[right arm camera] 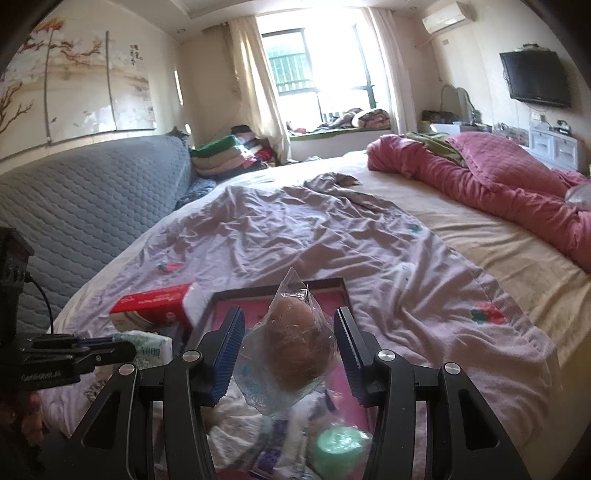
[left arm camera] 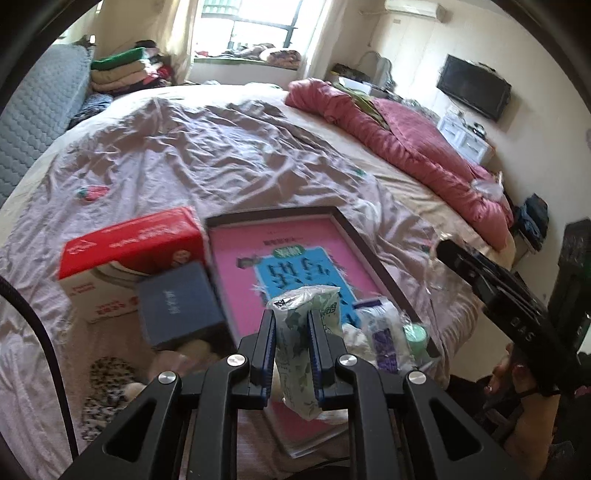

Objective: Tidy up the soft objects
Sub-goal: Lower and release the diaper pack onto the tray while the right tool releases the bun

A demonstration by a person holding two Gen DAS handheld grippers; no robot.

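My left tongs (left arm camera: 291, 325) pinch the tissue pack (left arm camera: 295, 332); right tongs (right arm camera: 288, 343) seem barely closed around the bagged bun (right arm camera: 295, 332), which may slip.

Both wrist cameras look along their fingers from close above the bed's near edge toward the window (left arm camera: 255, 29), sharing the framed pink tray (right arm camera: 280, 291), seemingly side by side

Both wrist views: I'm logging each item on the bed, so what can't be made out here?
- Left wrist: the lower end of the tissue pack is hidden behind the left tongs; its print is too small to read.
- Right wrist: the brown thing in the clear bag between the right tongs' pads is blurred; grip contact unclear.
- Right wrist: the green roll and wrapped packs beside it are blurred.
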